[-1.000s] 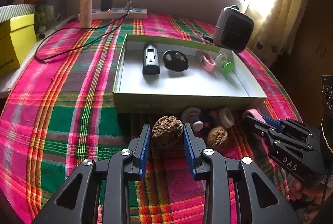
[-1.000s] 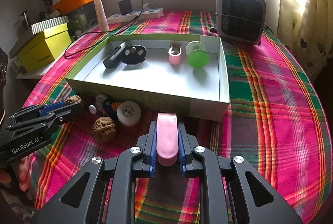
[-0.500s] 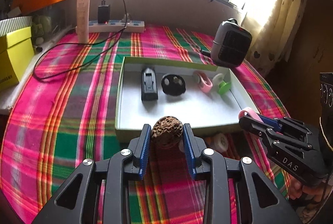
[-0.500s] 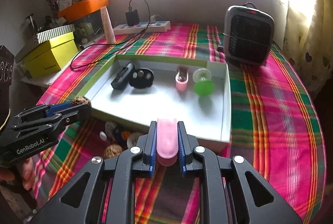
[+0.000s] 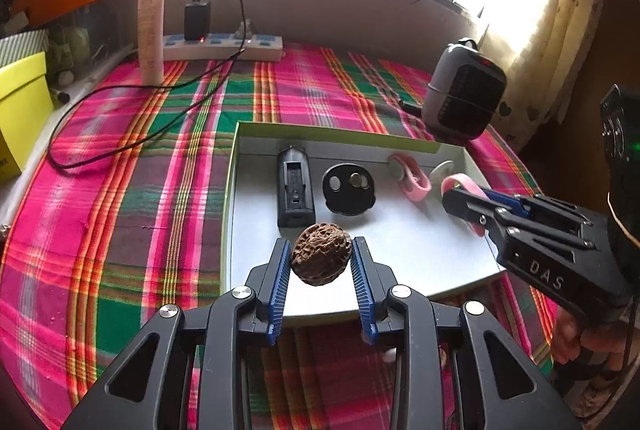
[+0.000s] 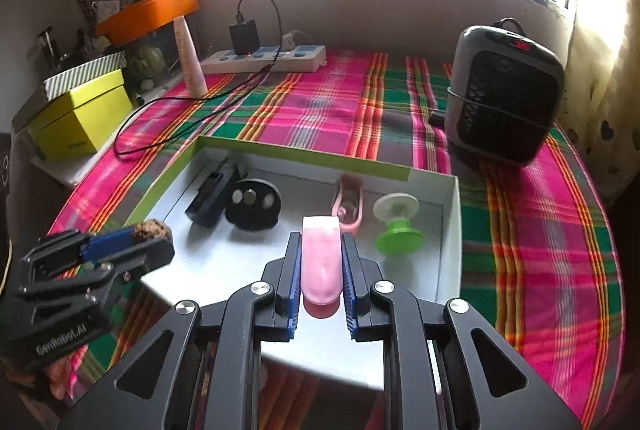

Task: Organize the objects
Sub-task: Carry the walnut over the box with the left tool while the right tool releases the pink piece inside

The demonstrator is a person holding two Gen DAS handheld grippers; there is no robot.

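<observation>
My left gripper is shut on a brown walnut and holds it above the near part of the white box. My right gripper is shut on a pink clip and holds it above the box's floor. In the box lie a black rectangular device, a black round disc, a second pink clip and a green and white spool. The right gripper shows in the left wrist view; the left gripper shows in the right wrist view.
A grey heater stands beyond the box's far right corner. A power strip with a charger and cable, a tube and a yellow box sit at the back left on the plaid cloth.
Both grippers rose from the cloth in front of the box and moved forward over it, carrying the walnut and the pink clip. The loose items left on the cloth dropped out of view.
</observation>
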